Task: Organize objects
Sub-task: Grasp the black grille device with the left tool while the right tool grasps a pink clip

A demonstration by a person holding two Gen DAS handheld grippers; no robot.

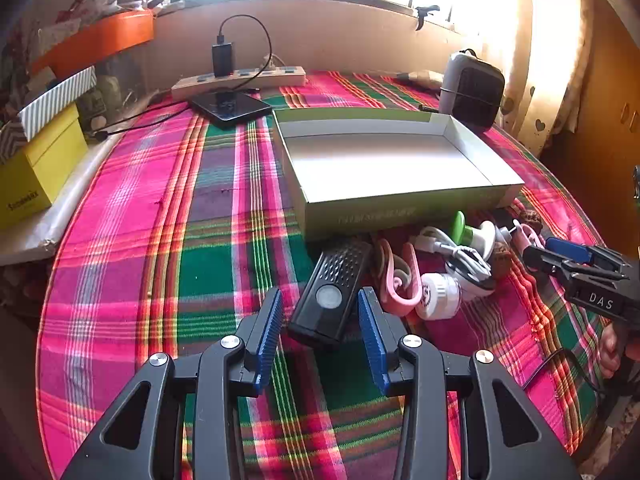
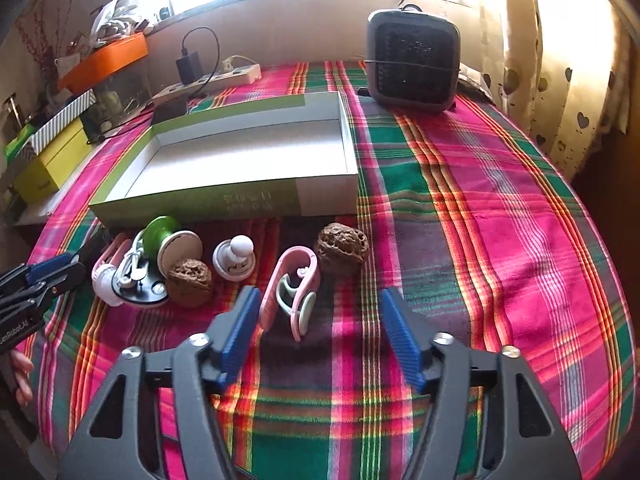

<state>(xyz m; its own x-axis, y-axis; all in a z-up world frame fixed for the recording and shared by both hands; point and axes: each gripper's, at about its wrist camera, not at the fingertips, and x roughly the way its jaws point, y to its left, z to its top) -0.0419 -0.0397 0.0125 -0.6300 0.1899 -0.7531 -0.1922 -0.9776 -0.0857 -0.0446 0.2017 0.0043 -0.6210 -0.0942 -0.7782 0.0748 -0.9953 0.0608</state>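
An empty green-and-white box tray lies on the plaid cloth. In front of it are small objects: a black remote-like device, pink clips, two walnuts, a white cable, a green-and-white knob and a white round piece. My left gripper is open, its jaws on either side of the near end of the black device. My right gripper is open, just before the pink clip.
A small heater stands at the back right. A power strip with a charger and a dark phone lie at the back. Yellow and striped boxes stack at the left. A curtain hangs at the right.
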